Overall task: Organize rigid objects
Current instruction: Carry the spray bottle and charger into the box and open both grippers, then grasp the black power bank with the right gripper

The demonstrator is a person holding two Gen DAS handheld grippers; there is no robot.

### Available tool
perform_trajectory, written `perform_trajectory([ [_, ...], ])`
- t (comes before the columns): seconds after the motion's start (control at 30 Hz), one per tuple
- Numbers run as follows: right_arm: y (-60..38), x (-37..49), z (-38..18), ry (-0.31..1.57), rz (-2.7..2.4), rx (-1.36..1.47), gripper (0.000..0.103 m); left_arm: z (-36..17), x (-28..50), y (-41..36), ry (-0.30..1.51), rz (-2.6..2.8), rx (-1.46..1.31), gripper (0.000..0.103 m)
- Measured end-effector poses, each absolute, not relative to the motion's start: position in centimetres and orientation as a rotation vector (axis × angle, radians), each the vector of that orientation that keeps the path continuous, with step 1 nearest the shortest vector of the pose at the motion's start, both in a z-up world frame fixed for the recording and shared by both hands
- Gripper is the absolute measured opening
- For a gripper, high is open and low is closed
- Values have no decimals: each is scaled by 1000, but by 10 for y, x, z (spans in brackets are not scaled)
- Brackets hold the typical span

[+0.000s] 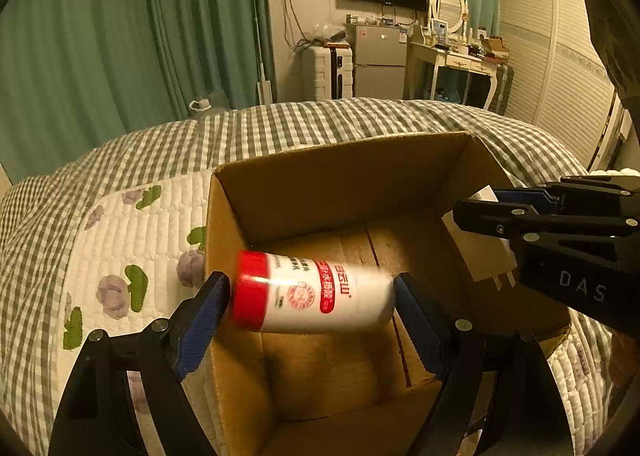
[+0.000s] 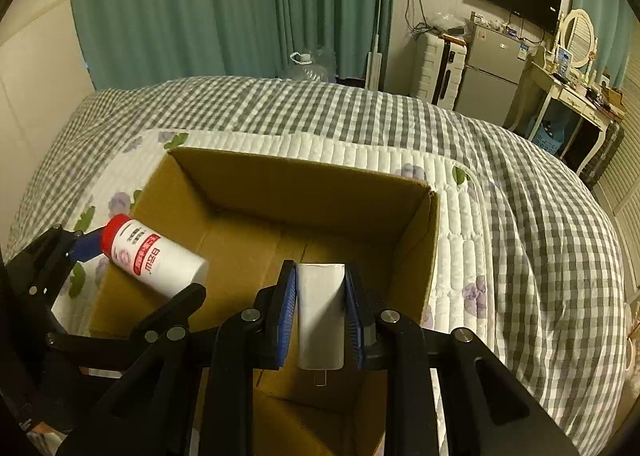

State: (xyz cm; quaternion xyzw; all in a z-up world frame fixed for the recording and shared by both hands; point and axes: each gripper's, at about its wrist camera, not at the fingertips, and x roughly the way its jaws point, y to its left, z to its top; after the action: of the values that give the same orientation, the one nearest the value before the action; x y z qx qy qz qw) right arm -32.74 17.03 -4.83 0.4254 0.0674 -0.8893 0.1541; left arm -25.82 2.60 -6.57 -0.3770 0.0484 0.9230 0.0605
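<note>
We count two grippers, two held things and one box. Our left gripper [image 1: 312, 292] is closed on one white bottle [image 1: 316, 292] with a red cap [image 1: 250, 290]; the bottle lies on its side between the two blue pads [image 1: 204, 320], the cap against the left pad and the base against the right one. It hangs over the open cardboard box [image 1: 320, 180], near the left wall of the box and above its floor. In the left wrist view the bottle is a little blurred, so we cannot read its red label. Our right gripper [image 2: 320, 310] is clamped on one flat white block [image 2: 322, 316], which stands upright between the fingers; a small metal tab shows at its lower end. It also hangs over the inside of the box, nearer to the right wall. We see nothing lying on the brown floor of the box. The box stands on one white quilted mat [image 2: 456, 240] with purple flowers, and the mat lies on a grey checked bed cover [image 2: 540, 216].
</note>
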Motion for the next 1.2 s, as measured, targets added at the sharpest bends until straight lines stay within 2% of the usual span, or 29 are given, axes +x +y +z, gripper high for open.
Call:
perform_trajectory([
  [0.1,172,-329,-51,184,-2555,1221,23,-63,-255,27,141,2794,-1123,96],
  [0.2,174,-329,-49,173,-2576,1236,25,-56,-249,27,149,2805,-1106,99],
  [0.27,178,-327,-42,175,-2613,1218,39,-50,-245,24,132,2789,-1103,99],
  [0.33,183,-324,-32,176,-2655,1196,47,-43,-239,20,122,2796,-1095,99],
  [0.43,188,-317,-14,170,-2700,1163,51,-28,-227,16,101,2807,-1086,100],
  [0.57,192,-295,14,183,-2748,1101,66,5,-201,8,33,2825,-1018,102],
  [0.7,191,-261,45,221,-2773,1025,75,36,-170,4,3,2843,-961,103],
  [0.77,189,-241,59,242,-2791,982,87,47,-156,2,7,2855,-943,103],
  [0.83,188,-222,72,257,-2812,937,93,58,-137,4,23,2864,-923,103],
  [1.03,182,-165,93,328,-2830,865,94,69,-88,0,20,2880,-910,103],
  [1.2,177,-122,73,369,-2813,869,94,51,-62,-1,44,2904,-978,103],
])
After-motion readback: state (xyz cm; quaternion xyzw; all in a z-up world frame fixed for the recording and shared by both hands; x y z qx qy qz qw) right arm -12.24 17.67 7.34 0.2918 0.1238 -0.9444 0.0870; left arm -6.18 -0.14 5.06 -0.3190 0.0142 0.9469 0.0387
